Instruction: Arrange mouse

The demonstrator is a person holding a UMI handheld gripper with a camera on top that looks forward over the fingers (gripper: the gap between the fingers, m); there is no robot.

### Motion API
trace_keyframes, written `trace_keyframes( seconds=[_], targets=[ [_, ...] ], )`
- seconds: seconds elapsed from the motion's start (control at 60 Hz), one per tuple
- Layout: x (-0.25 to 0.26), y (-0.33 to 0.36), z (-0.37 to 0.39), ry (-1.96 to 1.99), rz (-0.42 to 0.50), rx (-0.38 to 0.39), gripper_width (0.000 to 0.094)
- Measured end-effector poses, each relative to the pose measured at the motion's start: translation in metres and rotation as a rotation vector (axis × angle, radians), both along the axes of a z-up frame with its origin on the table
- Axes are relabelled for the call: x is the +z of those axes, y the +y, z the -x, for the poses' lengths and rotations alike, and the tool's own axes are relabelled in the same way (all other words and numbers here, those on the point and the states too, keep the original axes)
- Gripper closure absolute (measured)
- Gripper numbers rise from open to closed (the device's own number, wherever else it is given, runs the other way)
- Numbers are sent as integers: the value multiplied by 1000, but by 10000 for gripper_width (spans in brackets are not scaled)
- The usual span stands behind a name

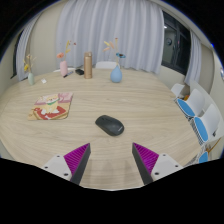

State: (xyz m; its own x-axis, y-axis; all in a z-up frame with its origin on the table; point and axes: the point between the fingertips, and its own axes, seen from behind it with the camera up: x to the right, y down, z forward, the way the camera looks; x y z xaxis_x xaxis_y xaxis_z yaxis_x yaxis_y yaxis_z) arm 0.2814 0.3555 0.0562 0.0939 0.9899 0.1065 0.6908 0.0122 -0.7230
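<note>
A dark grey computer mouse (pixel 110 125) lies on the light wooden table (pixel 150 110), just ahead of my fingers and a little left of the middle line between them. My gripper (pixel 112 158) is open and empty, its two fingers spread wide with bare table between them. The magenta pads show on the left finger (pixel 76 157) and the right finger (pixel 148 157). The mouse is apart from both fingers.
A colourful booklet (pixel 53 106) lies on the table to the left. At the far edge stand a tan cylinder (pixel 88 66), a light blue vase (pixel 116 73) and small figures (pixel 62 66). Blue-and-white chairs (pixel 198 118) line the right side.
</note>
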Motion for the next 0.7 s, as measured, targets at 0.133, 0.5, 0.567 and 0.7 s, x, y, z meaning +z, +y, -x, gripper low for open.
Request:
trace_keyframes(
  seconds=[0.133,0.5,0.567,0.7],
  targets=[
    [-20,8,33,-7,-8,33,81],
    [-64,27,106,-39,14,64,76],
    [-65,26,118,-34,31,70,80],
    [-64,33,140,-21,32,67,77]
  ],
)
